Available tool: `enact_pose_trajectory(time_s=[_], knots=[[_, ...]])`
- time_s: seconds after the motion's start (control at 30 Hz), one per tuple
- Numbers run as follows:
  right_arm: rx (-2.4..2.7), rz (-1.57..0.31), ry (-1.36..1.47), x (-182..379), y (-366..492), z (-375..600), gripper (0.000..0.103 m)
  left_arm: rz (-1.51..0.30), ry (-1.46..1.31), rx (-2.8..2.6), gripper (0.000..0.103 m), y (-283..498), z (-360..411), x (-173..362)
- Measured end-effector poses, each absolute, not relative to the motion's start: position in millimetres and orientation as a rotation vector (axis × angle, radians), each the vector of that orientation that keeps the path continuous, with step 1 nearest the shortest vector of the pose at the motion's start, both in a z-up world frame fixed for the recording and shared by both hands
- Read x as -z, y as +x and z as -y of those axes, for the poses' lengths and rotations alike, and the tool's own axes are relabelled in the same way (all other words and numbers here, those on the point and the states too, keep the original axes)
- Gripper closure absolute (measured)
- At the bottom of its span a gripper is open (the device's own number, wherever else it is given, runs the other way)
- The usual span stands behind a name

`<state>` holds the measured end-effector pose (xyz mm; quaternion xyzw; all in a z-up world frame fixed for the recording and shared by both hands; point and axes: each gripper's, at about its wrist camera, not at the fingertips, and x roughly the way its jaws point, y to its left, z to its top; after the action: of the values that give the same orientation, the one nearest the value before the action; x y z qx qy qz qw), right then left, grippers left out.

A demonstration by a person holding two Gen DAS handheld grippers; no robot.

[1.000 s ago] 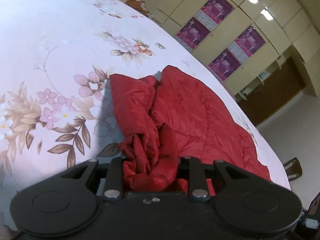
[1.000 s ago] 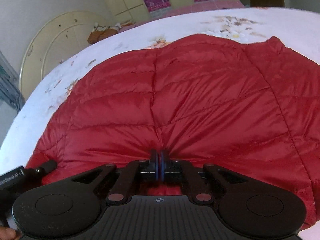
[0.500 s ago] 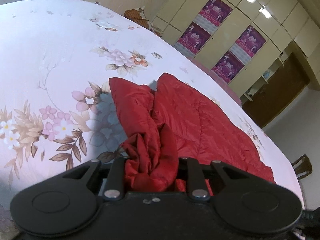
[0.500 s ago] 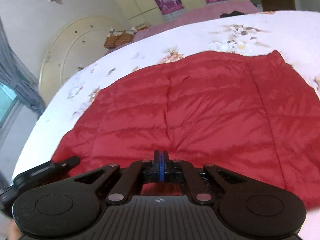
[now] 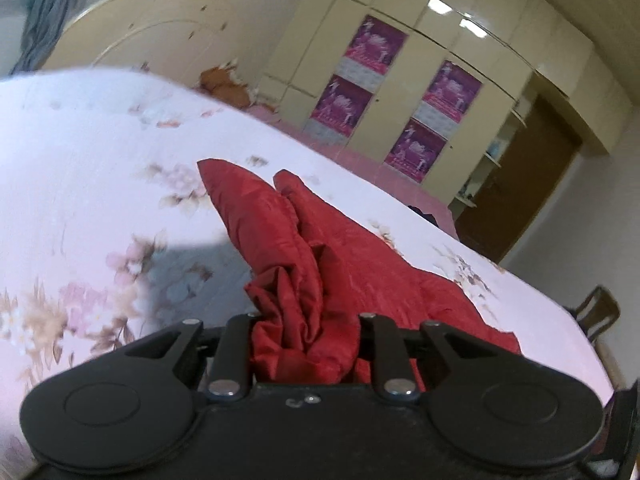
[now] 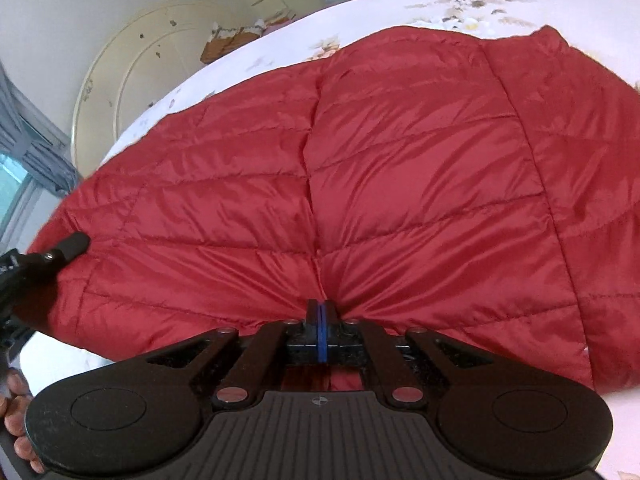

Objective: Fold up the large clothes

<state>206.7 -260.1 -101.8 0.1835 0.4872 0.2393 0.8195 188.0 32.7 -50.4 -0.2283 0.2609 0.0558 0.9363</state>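
Both grippers are clamped on the red quilted jacket [image 6: 400,168]. Right gripper [image 6: 320,314]: its blue-edged pads are pressed flat together on a pinch of the glossy shell at the near hem, and creases fan out from that pinch along a centre seam. Left gripper [image 5: 304,340]: a thick, crumpled wad of the same slick red fabric [image 5: 304,332] fills the narrow gap between its black fingers. Beyond the wad, a long puffy fold of the jacket tapers to a rounded tip. The jacket lies spread on the bed [image 5: 80,168], whose smooth pale sheet carries a faded pink-and-brown flower print. Its stitched panels form shallow padded bands. Past the bed from the jacket stands a cream wardrobe [image 5: 400,40] bearing four purple posters [image 5: 376,48].
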Motion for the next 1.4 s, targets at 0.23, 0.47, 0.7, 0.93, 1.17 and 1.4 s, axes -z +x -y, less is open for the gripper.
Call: enact_pose_trajectory(time_s=[0.23, 0.47, 0.7, 0.93, 1.17, 1.4], knots=[[-0.508, -0.954, 0.482, 68, 187, 300, 0.103, -0.517, -0.398, -0.093, 0.083, 187, -19, 33], [-0.308, -0.859, 0.562, 63, 180, 372, 0.103, -0.443, -0.321, 0.018, 0.083, 193, 27, 0], [-0.124, -0.763, 0.552, 62, 172, 430, 0.103, -0.426, -0.267, 0.127, 0.083, 207, 81, -14], [-0.188, -0.883, 0.602, 92, 199, 449, 0.103, -0.486, -0.182, 0.247, 0.083, 233, 146, -4], [-0.253, -0.928, 0.629, 103, 204, 459, 0.103, -0.585, -0.102, 0.352, 0.083, 257, 204, 24], [-0.304, -0.954, 0.686, 113, 214, 467, 0.103, -0.724, -0.052, 0.383, 0.083, 281, 240, 66]])
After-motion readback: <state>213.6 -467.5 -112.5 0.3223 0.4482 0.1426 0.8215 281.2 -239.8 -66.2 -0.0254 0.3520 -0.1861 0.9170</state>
